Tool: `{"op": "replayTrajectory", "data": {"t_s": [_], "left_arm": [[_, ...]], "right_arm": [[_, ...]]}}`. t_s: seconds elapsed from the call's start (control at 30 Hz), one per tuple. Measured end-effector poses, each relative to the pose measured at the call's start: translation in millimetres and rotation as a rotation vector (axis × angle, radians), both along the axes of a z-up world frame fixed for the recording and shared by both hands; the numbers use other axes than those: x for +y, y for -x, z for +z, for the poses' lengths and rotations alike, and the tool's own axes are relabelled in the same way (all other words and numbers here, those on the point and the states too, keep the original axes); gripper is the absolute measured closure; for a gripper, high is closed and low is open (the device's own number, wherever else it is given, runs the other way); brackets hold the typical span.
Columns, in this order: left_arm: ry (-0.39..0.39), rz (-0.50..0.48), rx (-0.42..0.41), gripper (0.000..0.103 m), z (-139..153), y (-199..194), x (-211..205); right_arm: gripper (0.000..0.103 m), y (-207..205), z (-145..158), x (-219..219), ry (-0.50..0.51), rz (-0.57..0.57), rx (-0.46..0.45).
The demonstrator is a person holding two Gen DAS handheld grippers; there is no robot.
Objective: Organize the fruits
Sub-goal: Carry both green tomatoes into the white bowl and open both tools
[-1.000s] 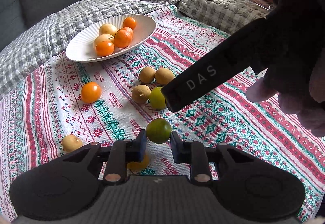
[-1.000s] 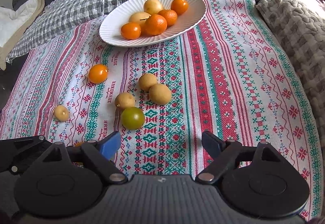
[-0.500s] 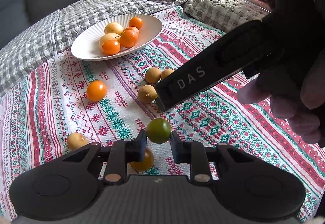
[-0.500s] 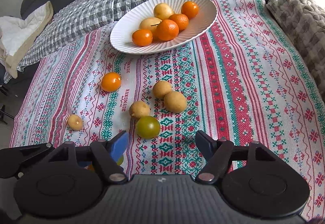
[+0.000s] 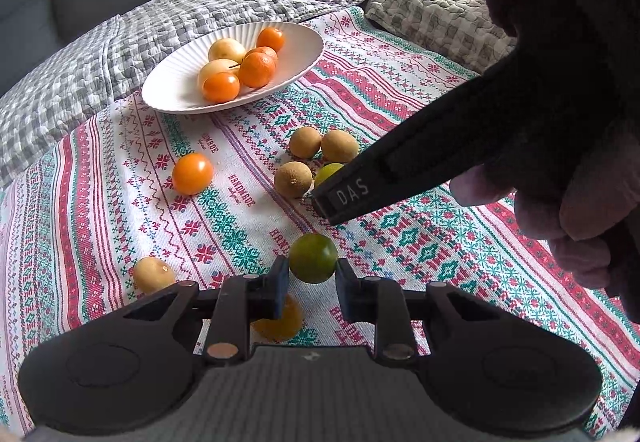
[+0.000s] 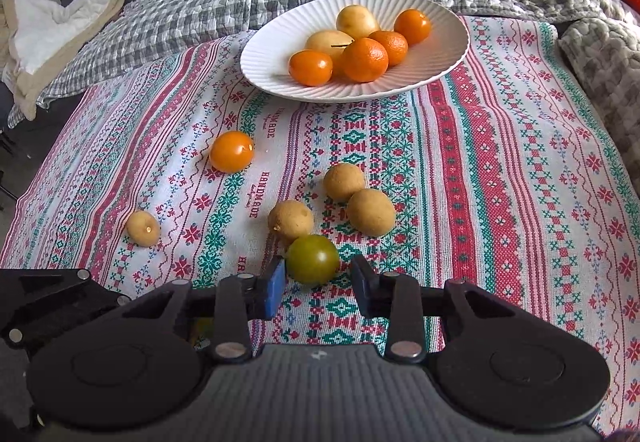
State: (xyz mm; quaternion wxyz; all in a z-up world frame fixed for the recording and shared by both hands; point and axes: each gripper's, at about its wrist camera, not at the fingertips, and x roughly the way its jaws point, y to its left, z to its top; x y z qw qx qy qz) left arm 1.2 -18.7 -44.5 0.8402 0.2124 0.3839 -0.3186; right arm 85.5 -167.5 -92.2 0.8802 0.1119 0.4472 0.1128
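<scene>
My left gripper (image 5: 312, 278) is shut on a green fruit (image 5: 313, 258), held just above the patterned cloth. A second green fruit (image 6: 313, 259) lies on the cloth between the fingertips of my right gripper (image 6: 319, 282). Its jaws are closing: the blue left pad (image 6: 276, 284) is at the fruit's side, and a narrow gap shows at the right pad. The left wrist view shows one right finger (image 5: 400, 177) in front of that fruit (image 5: 328, 170). A white ribbed plate (image 6: 272, 81) farther back holds several orange and yellow fruits.
Loose on the cloth lie an orange fruit (image 6: 232, 151), three brown fruits (image 6: 370, 211), a small yellow one (image 6: 143, 228), and a yellow-orange one (image 5: 280, 322) under my left fingers. A hand (image 5: 580, 209) holds the right gripper. Grey quilts and cushions surround the cloth.
The right jaws have narrowed from wide apart to close around the green fruit, and the right gripper has come nearer to it. The left gripper still holds its fruit in place.
</scene>
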Motion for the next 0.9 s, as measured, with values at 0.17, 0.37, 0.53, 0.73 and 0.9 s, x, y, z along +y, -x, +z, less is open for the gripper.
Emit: {"op": "replayTrajectory", "data": {"t_s": [0.17,0.37,0.53,0.73,0.9], "left_arm": [[0.003,0.007,0.004,0.084,0,-2,1],[0.018,0.02,0.009,0.084,2,-3,3],[0.033,0.036,0.011,0.084,3,-5,4],[0.062,0.065,0.013,0.084,6,-7,5],[0.098,0.103,0.012,0.084,12,-11,8]], "right_arm": [[0.078,1,0,2,0.011,0.008,0.002],[0.078,3,2,0,0.006,0.005,0.013],[0.078,8,4,-4,-0.023,-0.002,0.021],[0.078,14,9,-18,-0.102,-0.033,0.023],[0.078,17,15,-37,-0.202,-0.098,0.02]]}}
